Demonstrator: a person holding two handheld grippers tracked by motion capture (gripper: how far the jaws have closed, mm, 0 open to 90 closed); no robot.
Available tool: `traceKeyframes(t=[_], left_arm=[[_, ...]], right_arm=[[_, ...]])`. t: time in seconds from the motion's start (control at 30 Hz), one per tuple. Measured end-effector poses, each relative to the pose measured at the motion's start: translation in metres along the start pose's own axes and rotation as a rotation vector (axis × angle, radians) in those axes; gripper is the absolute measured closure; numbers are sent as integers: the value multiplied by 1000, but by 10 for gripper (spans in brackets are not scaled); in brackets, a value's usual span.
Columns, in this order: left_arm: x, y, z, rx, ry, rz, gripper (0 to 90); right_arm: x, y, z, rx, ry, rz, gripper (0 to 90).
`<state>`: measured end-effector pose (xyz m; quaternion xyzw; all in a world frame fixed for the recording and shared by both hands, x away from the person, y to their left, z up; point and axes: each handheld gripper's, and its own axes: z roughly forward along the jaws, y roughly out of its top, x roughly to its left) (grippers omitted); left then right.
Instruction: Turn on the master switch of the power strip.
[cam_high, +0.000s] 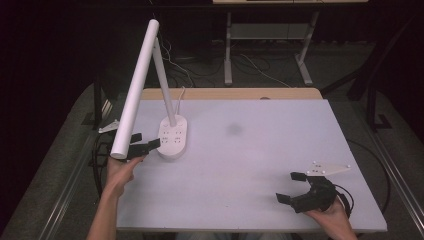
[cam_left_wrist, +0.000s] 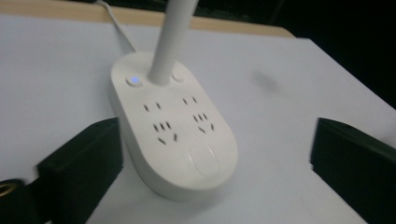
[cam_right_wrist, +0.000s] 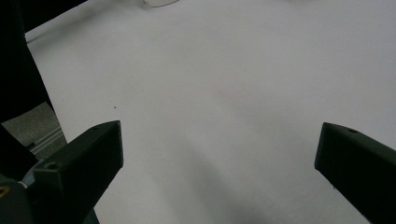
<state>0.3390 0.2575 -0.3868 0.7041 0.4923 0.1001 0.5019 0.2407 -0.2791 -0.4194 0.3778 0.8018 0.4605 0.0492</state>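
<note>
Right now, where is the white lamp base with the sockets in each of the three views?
High view: the lamp base sits left of centre on the white table, just ahead of the left gripper.
Left gripper view: centre frame, between the open fingers.
Right gripper view: a sliver at the top edge.
Shared landmark: the white table.

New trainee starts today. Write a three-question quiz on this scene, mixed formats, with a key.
1. True or false: the left gripper is shut on the lamp base.
2. Which gripper is nearer the lamp? A) left B) right
3. Fill in: the lit button on the base glows ____.

Key: 1. False: its jaws stand open, one at each side of the base's near end. 2. A: the right gripper is open over bare table at the near right. 3. Blue.
</note>
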Motion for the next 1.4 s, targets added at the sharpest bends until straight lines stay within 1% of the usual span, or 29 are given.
traceKeyframes(t=[0.1, 0.17, 0.23, 0.3, 0.37, 0.57, 0.77, 0.9, 1.13, 1.27, 1.33, 1.37, 1.4], left_arm=[[-7, -6, -3, 6, -28, 12, 0], [-12, -10, -5, 11, -37, 24, 0], [-17, -13, -7, 13, -39, 35, 0], [-21, -16, -9, 3, -60, 37, 0], [-27, -19, -11, 1, -66, 48, 0], [-39, -30, -12, 12, -94, 79, 0], [-53, -41, -9, 31, -118, 108, 0], [-65, -46, -7, 43, -149, 127, 0], [-87, -52, 1, 92, -201, 189, 0], [-93, -58, 8, 118, -210, 204, 0], [-92, -62, 10, 128, -212, 204, 0], [-91, -63, 11, 130, -214, 196, 0], [-90, -64, 11, 133, -209, 195, 0]], right_arm=[[0, 0, 0, 1, 1, -3, 5], [0, 0, 0, 1, 1, -3, 5], [0, 0, 0, 1, -1, -3, 5], [0, 0, 0, 0, -2, -3, 5], [1, 0, -1, -1, -2, -4, 5], [1, 0, -1, -5, -3, -4, 5], [1, 0, -2, -6, -2, -1, 5], [0, 0, -2, -10, -4, -4, 5], [0, 0, -3, -14, -6, 0, 5], [0, 0, -3, -15, -6, 7, 5], [0, -1, -3, -16, -7, 7, 5], [0, -1, -3, -16, -6, 7, 5], [0, -1, -3, -16, -6, 7, 5]])
